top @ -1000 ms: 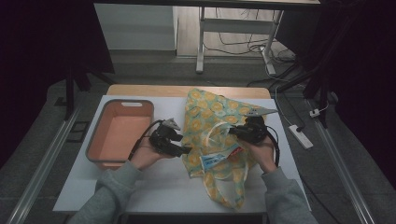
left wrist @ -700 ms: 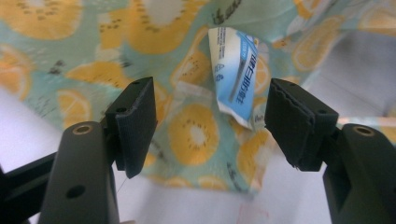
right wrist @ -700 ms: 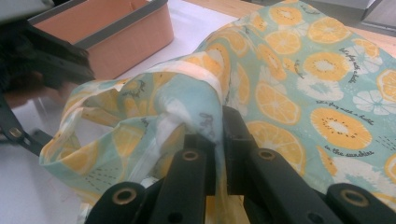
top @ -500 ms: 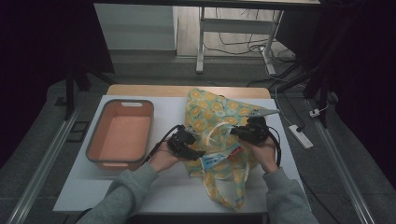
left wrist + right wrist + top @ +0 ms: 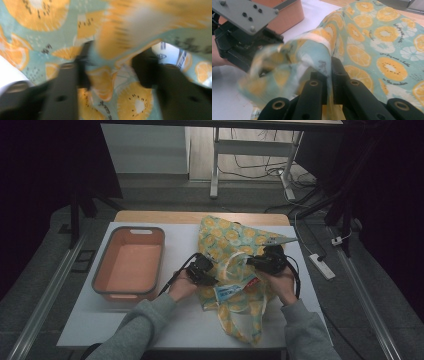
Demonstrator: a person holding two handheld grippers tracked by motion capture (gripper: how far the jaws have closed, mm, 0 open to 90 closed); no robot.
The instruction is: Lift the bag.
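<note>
- A fruit-print cloth bag (image 5: 235, 270), teal with orange slices, lies crumpled on the right half of a white table (image 5: 180, 235), its mouth toward the person
- An empty orange tub (image 5: 131, 262) sits on the table well to the left of the bag
- The left gripper (image 5: 204, 270), which a second ago hovered between tub and bag, now sits at the bag's left edge; its jaws have just been closing, with a fold of the cloth (image 5: 107, 75) between them, though the blurred left gripper view makes it hard to tell whether the pads press it yet
- The right gripper (image 5: 329, 77) is in the same spot as before, at the bag's right side, its jaws pinched tight on the bag's rim
- Between the two grippers the rim (image 5: 312, 50) rises in a loose hump above the table
</note>
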